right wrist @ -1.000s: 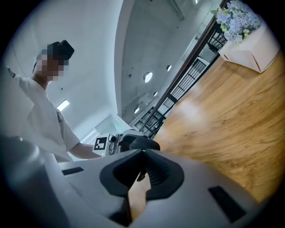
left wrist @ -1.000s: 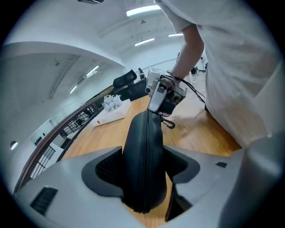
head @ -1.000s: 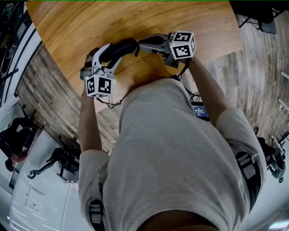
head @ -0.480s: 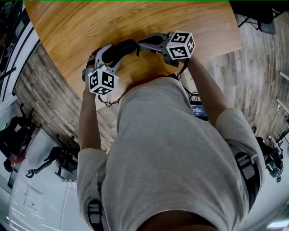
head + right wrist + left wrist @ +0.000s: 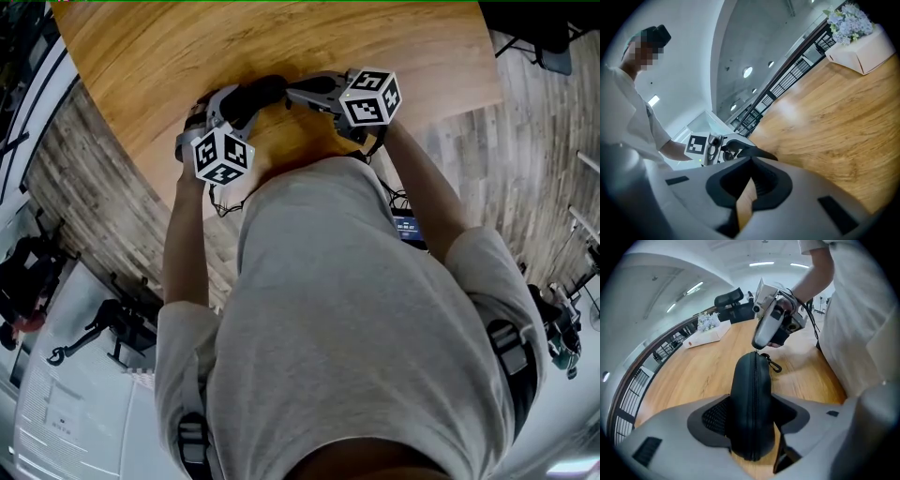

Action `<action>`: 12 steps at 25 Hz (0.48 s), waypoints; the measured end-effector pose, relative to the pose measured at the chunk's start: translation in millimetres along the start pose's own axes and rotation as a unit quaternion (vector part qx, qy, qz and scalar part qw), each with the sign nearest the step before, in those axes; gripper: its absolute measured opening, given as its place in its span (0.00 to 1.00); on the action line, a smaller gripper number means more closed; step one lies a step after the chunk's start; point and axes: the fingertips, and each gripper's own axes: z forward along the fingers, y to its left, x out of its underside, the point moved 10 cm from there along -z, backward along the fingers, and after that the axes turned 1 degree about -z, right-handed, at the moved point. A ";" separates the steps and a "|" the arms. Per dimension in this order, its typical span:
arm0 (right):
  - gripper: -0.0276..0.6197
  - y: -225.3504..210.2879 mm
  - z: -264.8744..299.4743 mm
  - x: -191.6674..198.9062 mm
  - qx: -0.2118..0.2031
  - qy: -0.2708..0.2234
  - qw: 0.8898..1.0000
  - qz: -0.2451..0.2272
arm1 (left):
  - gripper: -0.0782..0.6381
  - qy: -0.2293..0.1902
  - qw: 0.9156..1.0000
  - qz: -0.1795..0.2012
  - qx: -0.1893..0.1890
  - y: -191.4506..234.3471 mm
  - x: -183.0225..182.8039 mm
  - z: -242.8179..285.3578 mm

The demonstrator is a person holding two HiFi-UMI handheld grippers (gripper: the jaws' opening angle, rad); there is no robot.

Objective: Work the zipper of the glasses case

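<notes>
A black zipped glasses case stands on edge between the pads of my left gripper, which is shut on its sides, zipper line facing the camera. A small clip hangs at its far end. My right gripper is shut, its tips pinched at the far tip of the case on the zipper pull, which is mostly hidden. In the head view the case lies over the wooden table, left gripper and right gripper meeting at it. The right gripper view shows its shut tips against the case.
A white box with flowers sits far across the table, also seen as a white box. Black office chairs stand beyond it. The person's torso is close to the table's near edge.
The left gripper has shifted up and right toward the table, swinging the case's near end with it. The right gripper stays at the case's tip.
</notes>
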 end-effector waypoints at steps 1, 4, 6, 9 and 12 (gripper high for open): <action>0.08 1.1 1.1 0.1 0.005 -0.002 1.000 0.001 | 0.50 0.001 1.000 0.000 -0.001 0.1 -0.6 0.7; 0.08 -1.4 0.2 2.2 0.021 -0.002 1.000 0.005 | 0.50 0.003 1.000 0.005 -0.001 -0.2 -2.3 3.2; 0.08 -3.0 -1.8 3.3 0.029 0.005 1.000 -0.002 | 0.50 0.004 1.000 0.013 0.001 -0.6 -3.3 4.7; 0.08 -2.0 -3.4 2.8 0.045 0.014 0.999 -0.016 | 0.50 0.001 1.000 0.013 0.001 -1.8 -4.2 4.6; 0.08 0.0 -4.7 -0.8 0.071 0.021 0.997 -0.032 | 0.50 -0.008 1.000 0.005 -0.013 -4.2 -8.5 1.2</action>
